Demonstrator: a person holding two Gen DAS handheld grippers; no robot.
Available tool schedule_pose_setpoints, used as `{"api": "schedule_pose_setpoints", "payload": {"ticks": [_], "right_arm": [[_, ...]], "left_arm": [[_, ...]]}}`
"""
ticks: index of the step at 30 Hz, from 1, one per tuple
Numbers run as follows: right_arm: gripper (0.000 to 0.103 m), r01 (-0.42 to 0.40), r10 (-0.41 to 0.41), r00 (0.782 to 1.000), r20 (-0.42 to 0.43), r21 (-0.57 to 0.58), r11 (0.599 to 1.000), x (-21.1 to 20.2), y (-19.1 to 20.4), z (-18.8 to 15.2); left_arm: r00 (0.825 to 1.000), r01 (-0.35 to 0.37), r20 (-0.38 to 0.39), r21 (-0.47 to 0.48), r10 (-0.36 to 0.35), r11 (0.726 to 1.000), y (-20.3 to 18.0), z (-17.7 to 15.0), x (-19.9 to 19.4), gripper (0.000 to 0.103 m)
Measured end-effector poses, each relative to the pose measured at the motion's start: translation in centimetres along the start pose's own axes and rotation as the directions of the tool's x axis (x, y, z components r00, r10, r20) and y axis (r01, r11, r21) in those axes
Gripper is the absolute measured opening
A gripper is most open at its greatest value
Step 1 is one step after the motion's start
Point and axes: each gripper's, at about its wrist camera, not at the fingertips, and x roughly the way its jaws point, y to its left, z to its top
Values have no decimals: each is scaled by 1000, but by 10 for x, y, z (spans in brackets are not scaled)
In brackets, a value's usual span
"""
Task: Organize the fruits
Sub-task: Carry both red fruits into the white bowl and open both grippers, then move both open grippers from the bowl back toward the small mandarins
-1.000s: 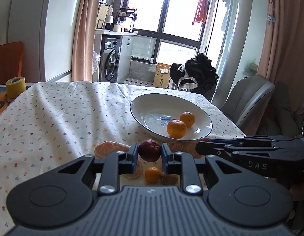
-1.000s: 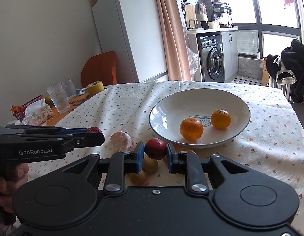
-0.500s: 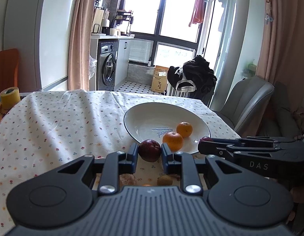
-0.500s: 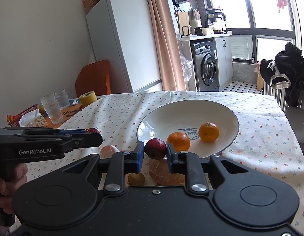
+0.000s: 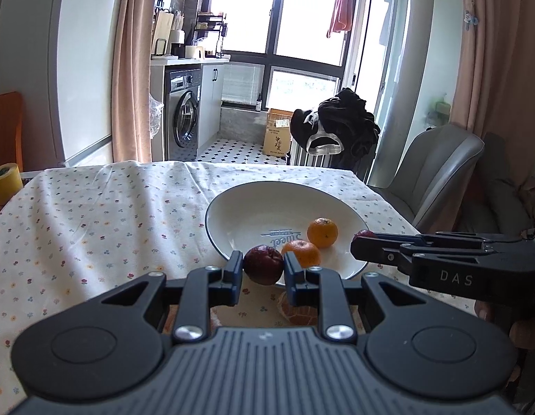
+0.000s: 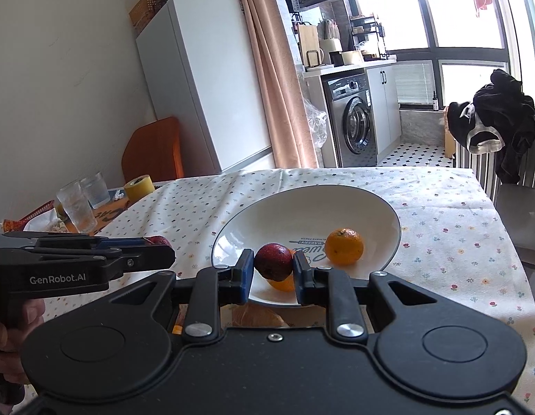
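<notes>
Your left gripper [image 5: 263, 269] is clamped on a dark red fruit [image 5: 263, 264], held just at the near rim of the white bowl [image 5: 233, 207]. Your right gripper [image 6: 273, 267] is likewise closed on a second dark red fruit [image 6: 273, 261], which hangs over the bowl's near edge. Below the grippers, on the flowered tablecloth [image 5: 94, 214], lies a peeled citrus fruit [image 5: 297, 313], just in front of the bowl. Inside the bowl sit two mandarins: the nearer mandarin [image 5: 302, 252] close behind your held fruit, the farther mandarin [image 5: 322, 232] just beyond it. Past the table edge to the left stand two drinking glasses [image 6: 75, 205] and a yellow tape roll [image 6: 139, 186]; farther back are the washing machine [image 5: 182, 119] and the white refrigerator [image 6: 205, 79].
</notes>
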Motion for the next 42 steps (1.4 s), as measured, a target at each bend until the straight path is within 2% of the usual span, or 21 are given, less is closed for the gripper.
{"api": "schedule_pose_setpoints", "payload": {"ticks": [17,20,25,26,31,32,34,36,42], "right_arm": [[23,-3,4,1000,-14,75,997,21,-26,-9],[28,-3,4,1000,-19,92,996,21,-29,-9],[28,11,-10,1000,-13,99,995,19,-31,-8],[28,12,-11,1000,-13,98,995,18,-30,-8],[30,13,-11,1000,-19,86,996,16,-24,-7],[30,14,-13,1000,-21,82,996,15,-23,-7],[38,18,-17,1000,-19,73,997,14,-20,-7],[44,33,-32,999,-23,70,997,15,-18,-8],[47,81,-80,996,-28,67,994,11,-11,-7]], "left_arm": [[995,53,-84,19,-51,998,-8,9,48,24],[995,44,-95,19,-42,999,-9,10,53,29],[993,25,-111,7,-24,1000,-4,8,53,33],[994,17,-111,8,-16,1000,-4,8,51,34],[996,-20,-86,-4,19,1000,4,4,38,61],[996,-28,-82,-12,27,1000,6,3,35,63],[997,-31,-76,-23,29,999,10,3,31,71],[998,-29,-64,-28,27,999,14,1,28,75],[998,-30,-56,-59,27,998,27,0,18,77]]}}
